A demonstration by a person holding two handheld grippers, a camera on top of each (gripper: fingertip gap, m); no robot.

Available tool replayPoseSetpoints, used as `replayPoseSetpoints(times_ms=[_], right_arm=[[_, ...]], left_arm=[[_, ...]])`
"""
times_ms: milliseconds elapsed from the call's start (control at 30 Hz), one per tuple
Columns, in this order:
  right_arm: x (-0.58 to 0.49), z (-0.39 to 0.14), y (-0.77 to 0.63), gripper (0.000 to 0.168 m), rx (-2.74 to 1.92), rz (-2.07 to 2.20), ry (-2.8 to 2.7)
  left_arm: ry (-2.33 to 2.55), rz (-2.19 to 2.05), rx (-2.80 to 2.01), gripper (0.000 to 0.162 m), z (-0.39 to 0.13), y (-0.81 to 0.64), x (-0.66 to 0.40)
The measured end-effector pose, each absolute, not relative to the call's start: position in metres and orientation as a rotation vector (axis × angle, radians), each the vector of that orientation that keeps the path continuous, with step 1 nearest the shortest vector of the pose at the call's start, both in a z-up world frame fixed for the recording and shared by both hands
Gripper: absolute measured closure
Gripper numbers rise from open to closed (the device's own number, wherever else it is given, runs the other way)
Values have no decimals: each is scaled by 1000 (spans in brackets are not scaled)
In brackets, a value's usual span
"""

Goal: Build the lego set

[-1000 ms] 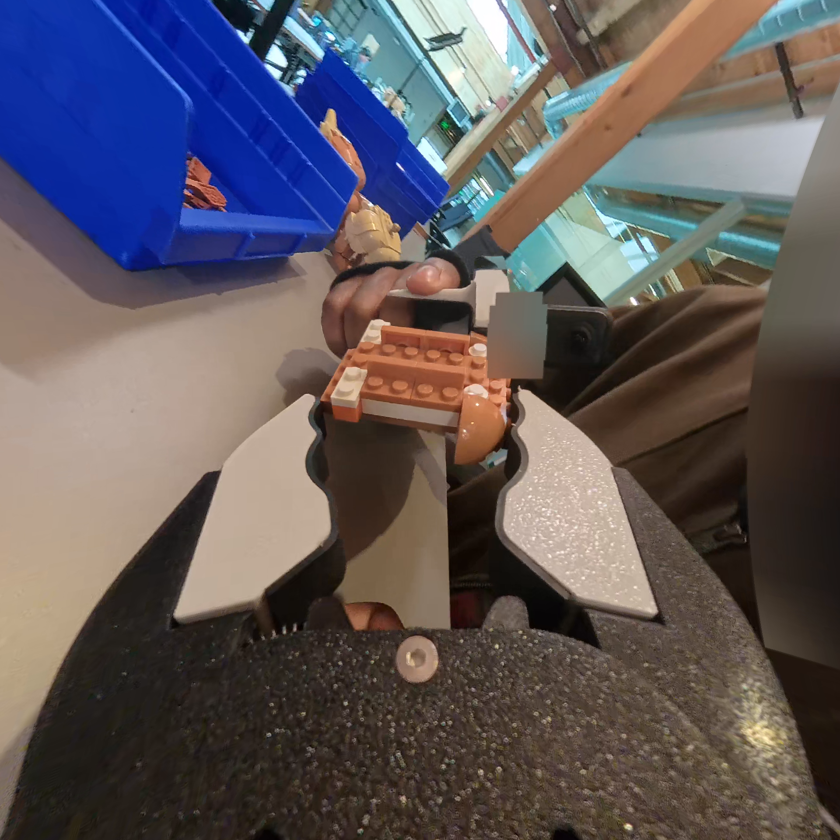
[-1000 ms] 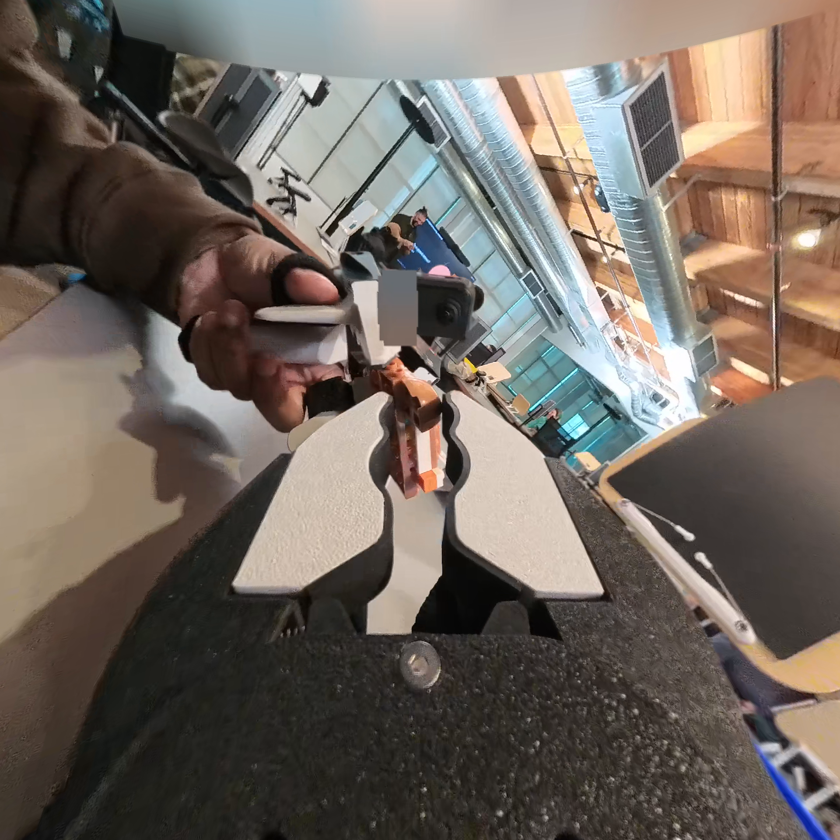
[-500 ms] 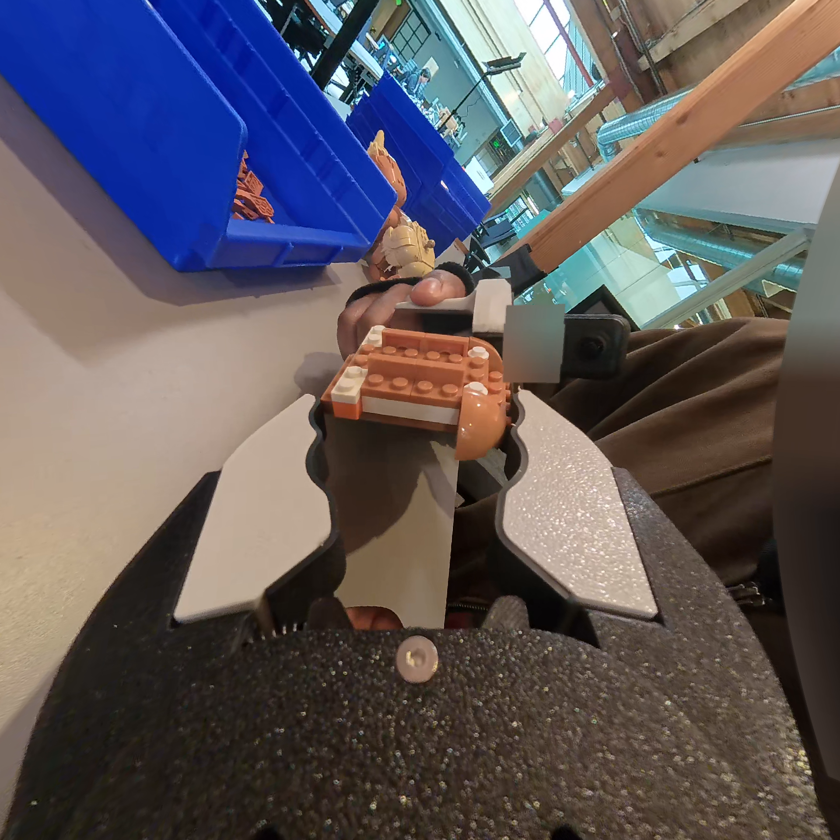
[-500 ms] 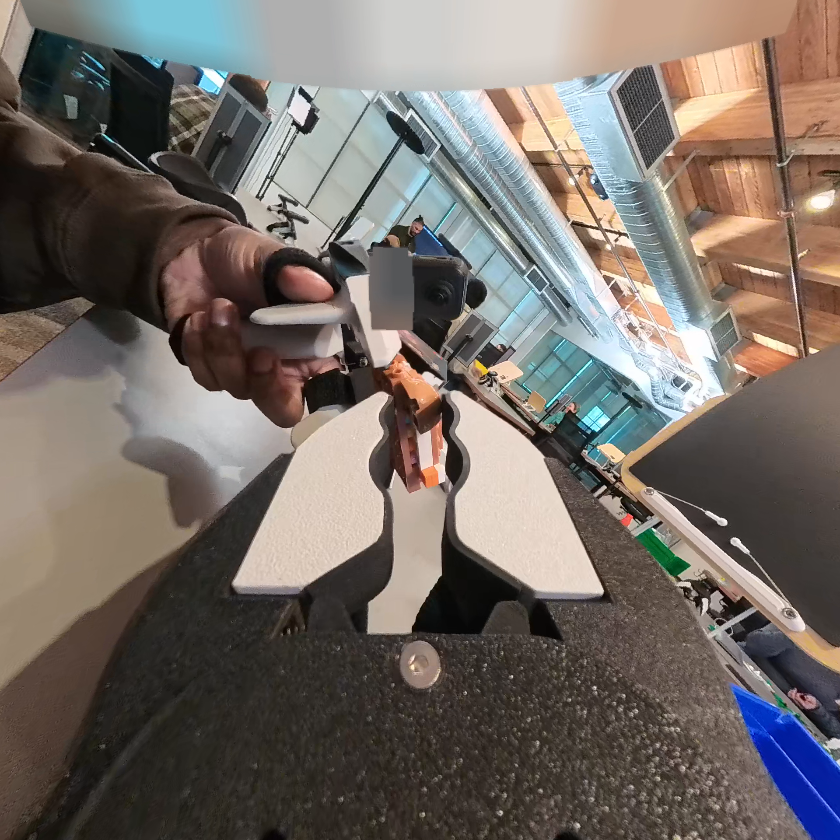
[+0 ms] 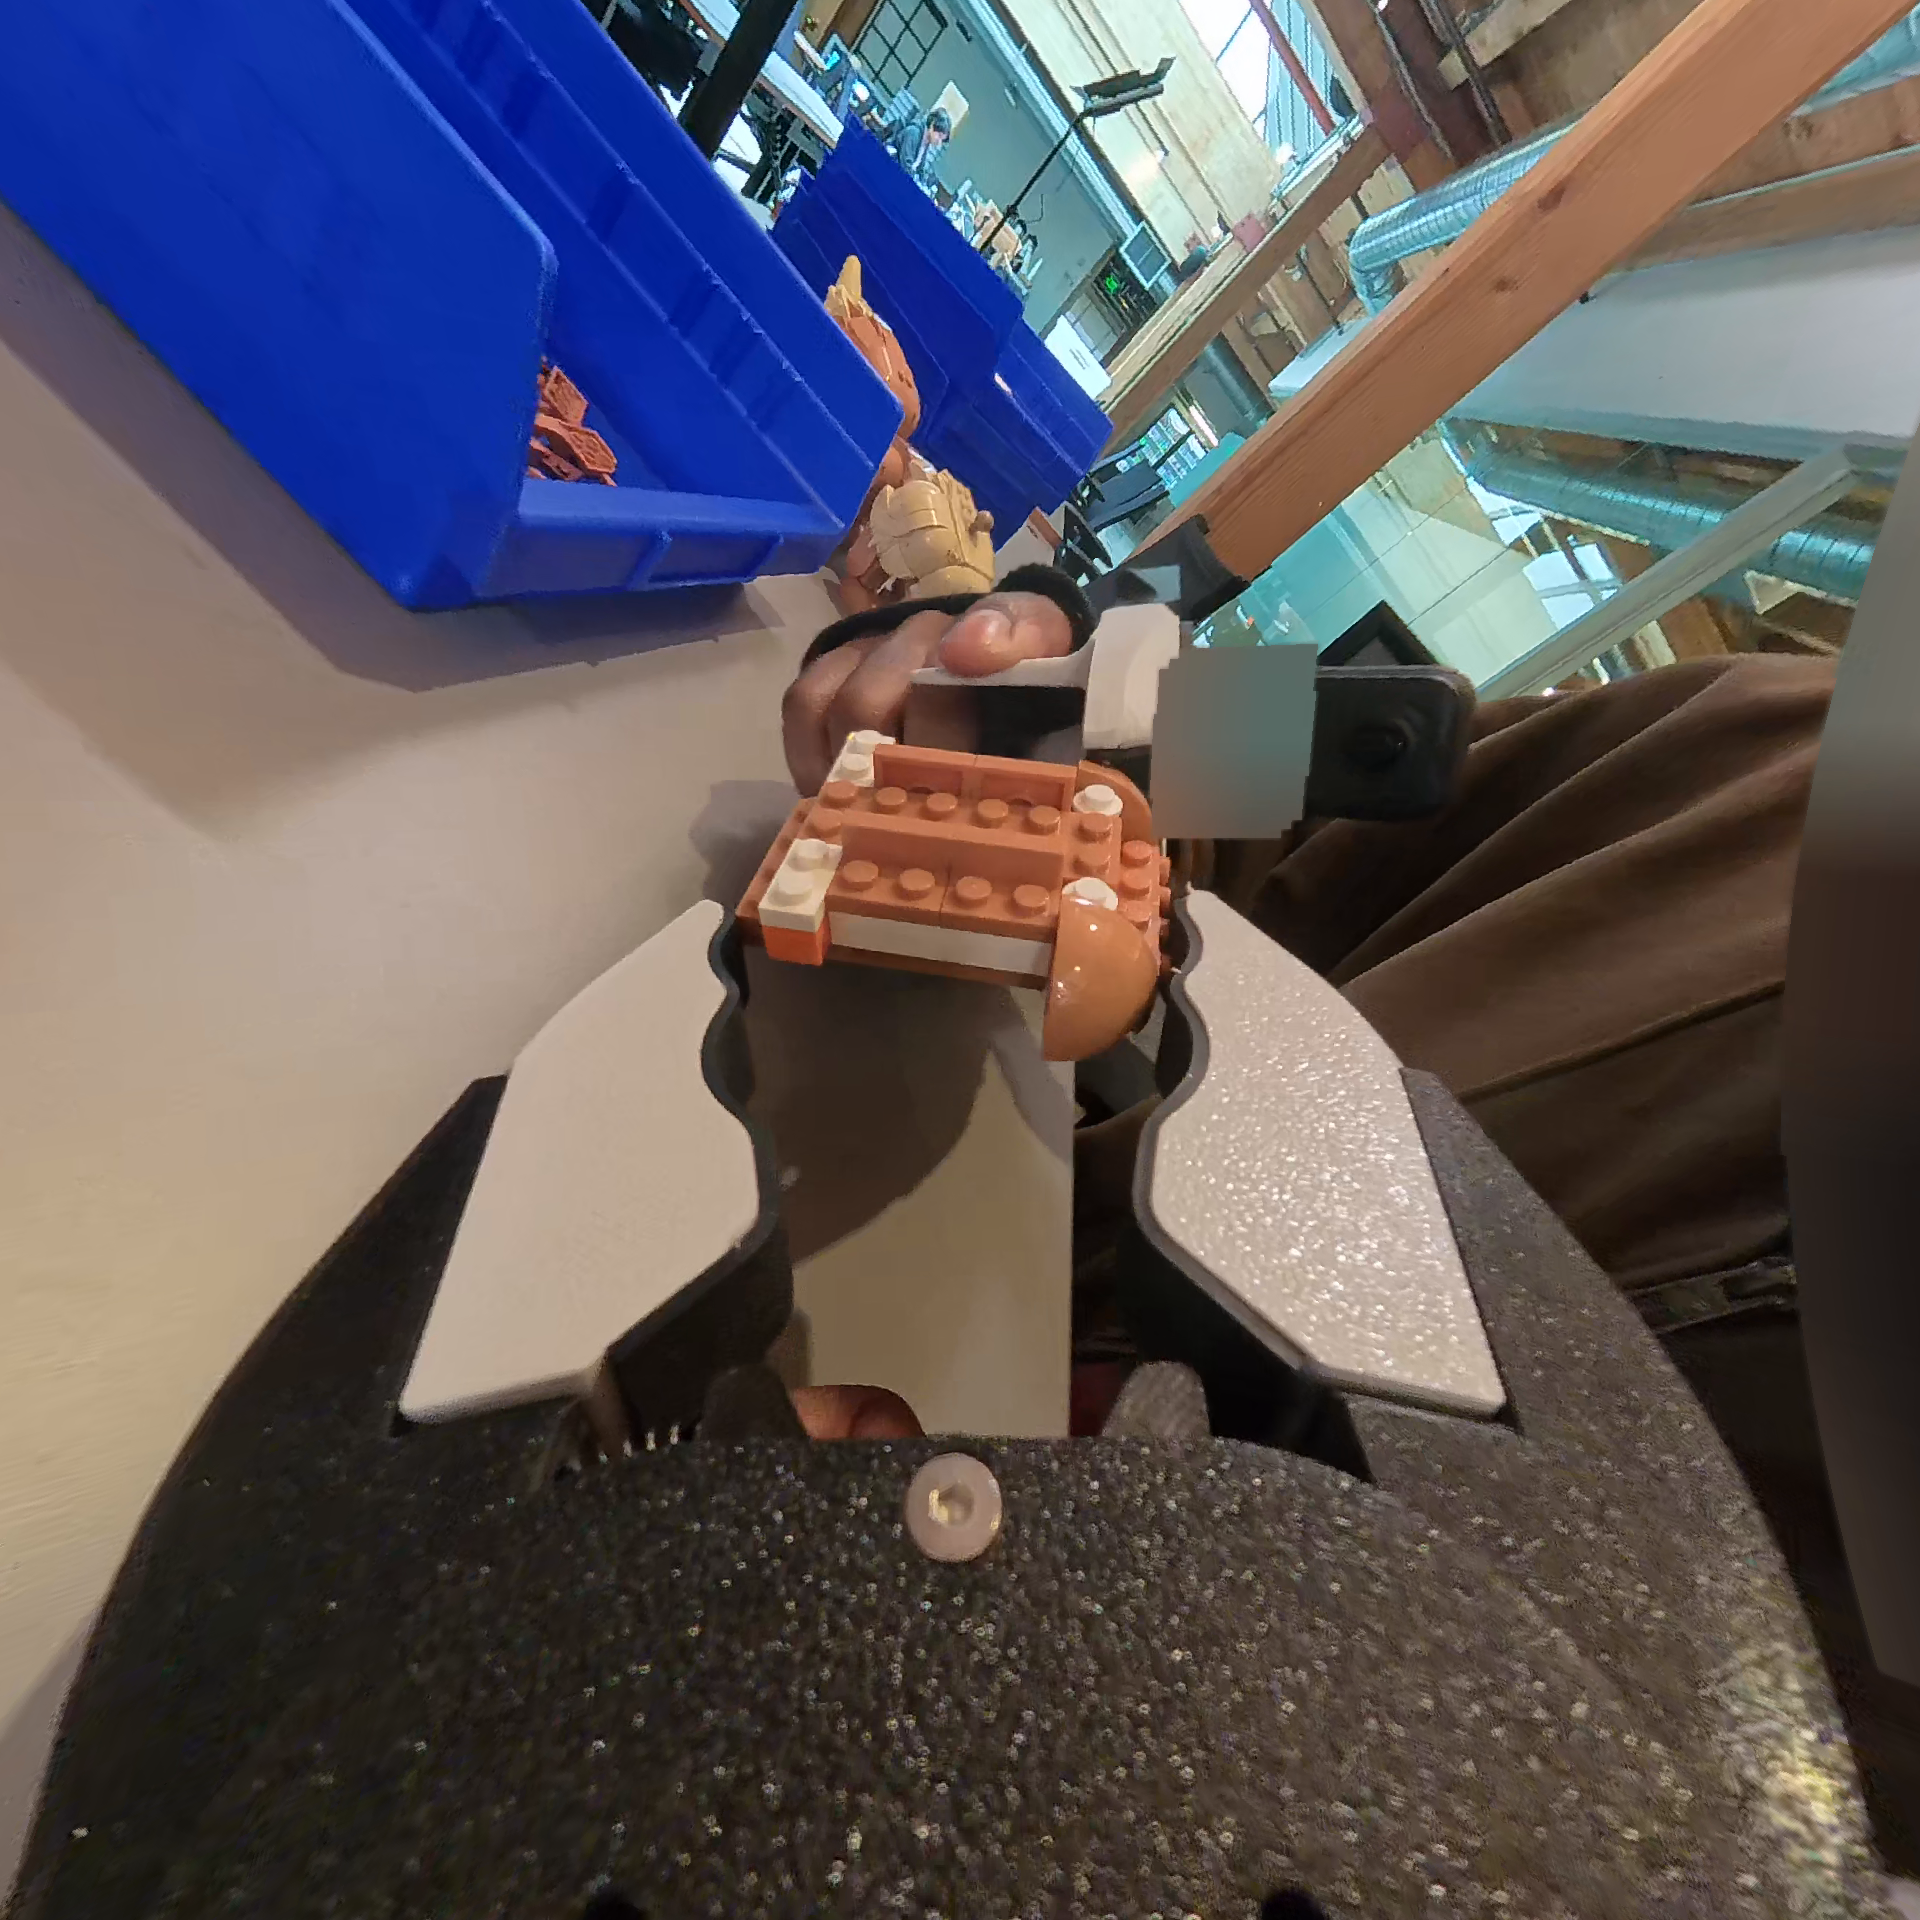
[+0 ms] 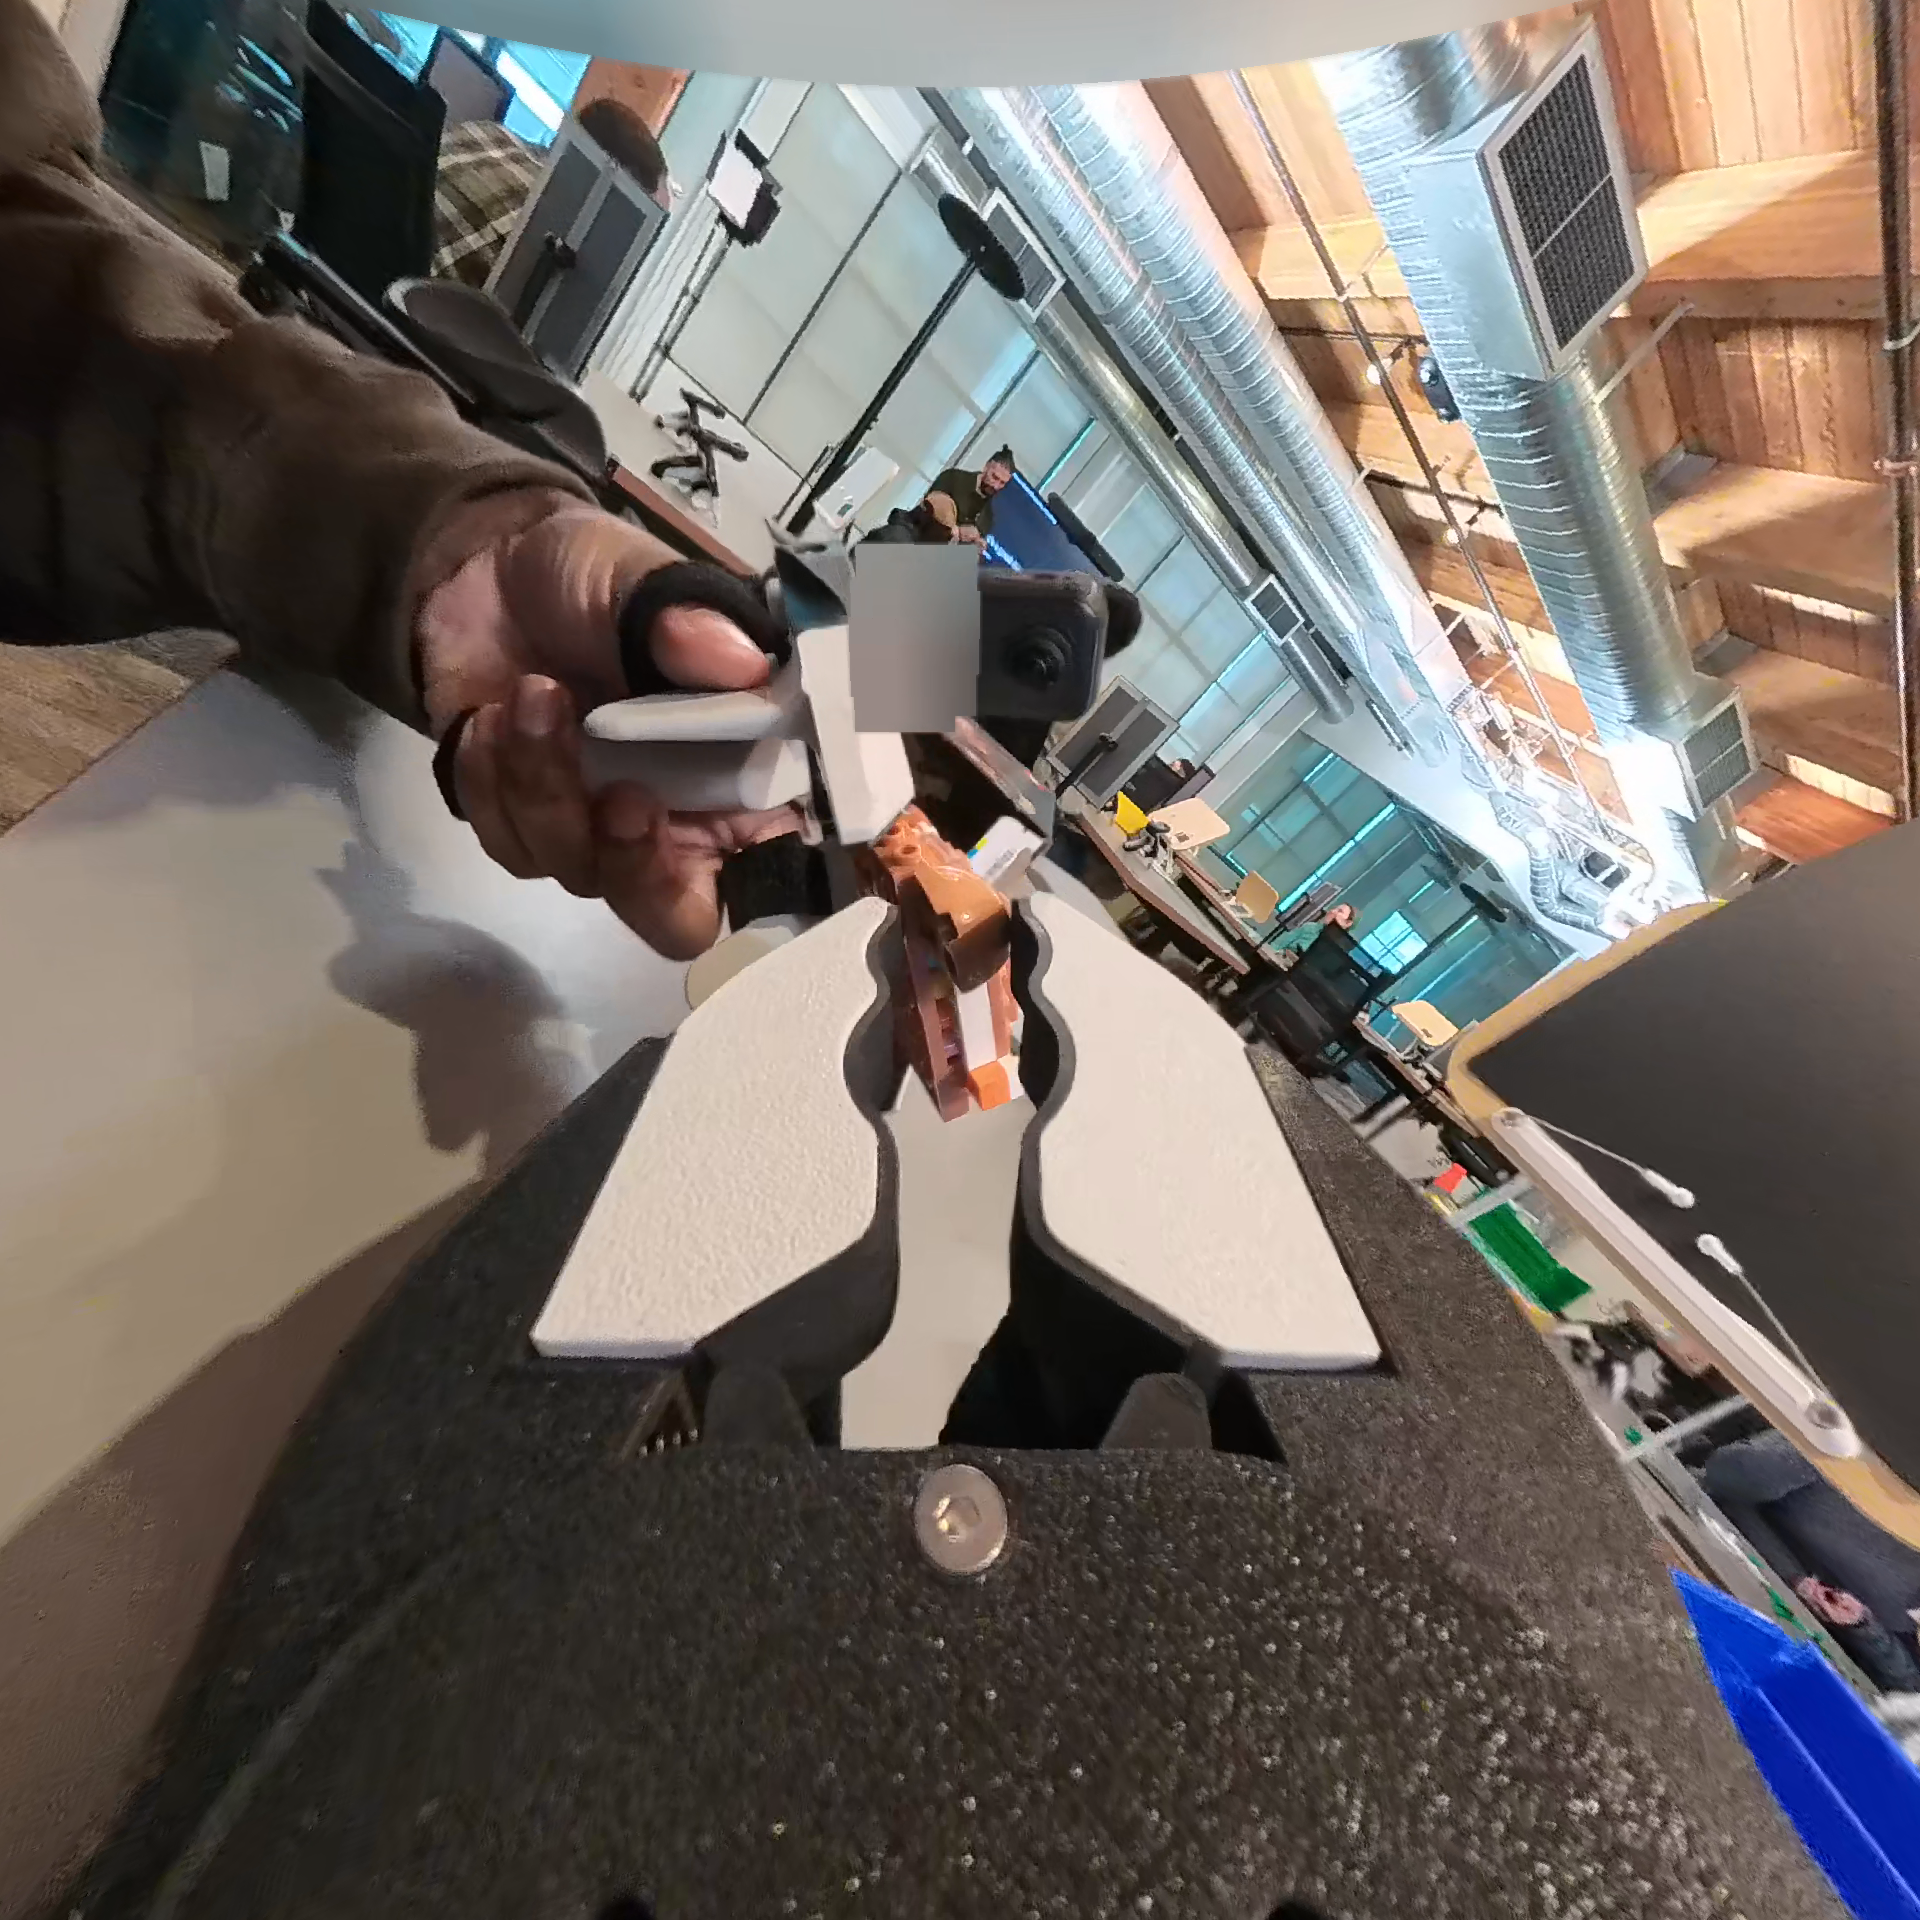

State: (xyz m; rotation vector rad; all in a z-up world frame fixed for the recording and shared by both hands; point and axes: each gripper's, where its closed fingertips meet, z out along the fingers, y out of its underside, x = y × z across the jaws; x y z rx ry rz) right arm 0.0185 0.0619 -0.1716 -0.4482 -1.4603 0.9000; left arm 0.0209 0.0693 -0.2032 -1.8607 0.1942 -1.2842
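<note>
A small orange-brown lego assembly (image 5: 935,883) with white plates, studs up and a round dome at its right end, is held in the air above the table. My left gripper (image 5: 951,925) is shut on it along its length, one finger at the orange corner and one at the dome. My right gripper (image 6: 951,997) is shut on the same assembly (image 6: 951,987), seen edge-on between its fingers. Each view shows the other gripper and the hand holding it just behind the assembly.
Blue bins (image 5: 447,343) stand on the pale table (image 5: 208,883) at the back left, one holding loose brown pieces (image 5: 566,442). A built tan and orange lego figure (image 5: 914,509) stands between bins. A blue bin corner (image 6: 1808,1745) shows low right.
Both grippers have shifted and tilted together with the assembly still between them. The bins have slid rightwards in the left wrist view. The grip has not changed.
</note>
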Motion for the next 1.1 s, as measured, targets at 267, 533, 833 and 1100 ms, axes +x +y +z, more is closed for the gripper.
replayPoseSetpoints(times_ms=[267, 533, 833, 1100], right_arm=[[12, -211, 56, 149, -381, 563, -1633], [9, -238, 60, 144, -358, 343, -1737], [26, -270, 62, 139, -483, 357, -1979], [30, -269, 58, 138, -641, 540, -2024]], left_arm=[[324, -1309, -1982, 85, -239, 62, 13], [379, -1250, -2080, 85, -253, 69, 1], [541, -1046, -2163, 85, -267, 66, -4], [822, -714, -2187, 85, -286, 47, -14]])
